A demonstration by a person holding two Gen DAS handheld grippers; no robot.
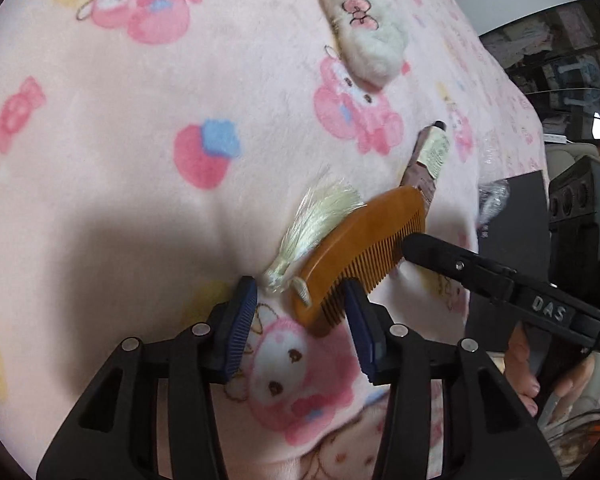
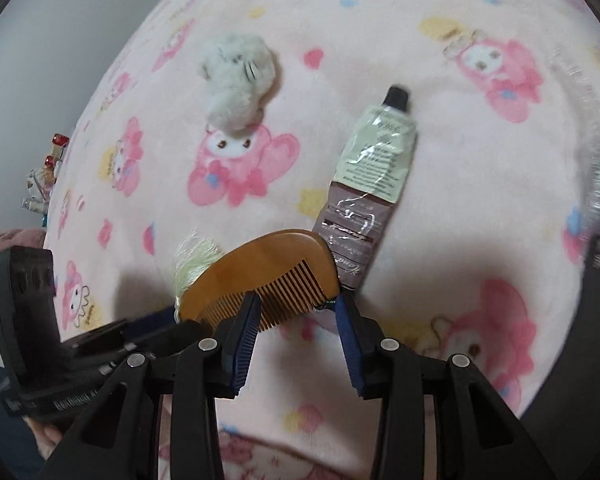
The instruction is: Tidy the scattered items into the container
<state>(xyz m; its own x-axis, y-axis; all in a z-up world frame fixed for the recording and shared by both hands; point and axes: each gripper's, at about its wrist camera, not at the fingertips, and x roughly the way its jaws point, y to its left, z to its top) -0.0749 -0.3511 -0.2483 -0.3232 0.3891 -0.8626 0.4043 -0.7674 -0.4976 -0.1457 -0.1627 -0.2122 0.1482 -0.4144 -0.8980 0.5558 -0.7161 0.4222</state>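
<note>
Comb [image 1: 356,248]: wooden, stiff, light, smooth so probably bit slippery; tassel [image 1: 316,220] floppy, useless as handle. Lies on pink blanket [image 1: 100,160] at 6 o'clock of tube [image 1: 428,152], plush clip [image 1: 360,32] further off at 12.

Left gripper [image 1: 300,312] tilted steeply down, jaws parted, straddling comb's tasselled end; can't tell if pads press on it.

Right gripper [image 2: 296,316] same steep tilt, jaws parted over teeth end. Best grip looks like across solid spine, not teeth. Container not in view.

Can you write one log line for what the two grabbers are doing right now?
left gripper: open, astride wooden comb | right gripper: open at comb teeth | hand cream tube, fluffy hair clip: on blanket
</note>
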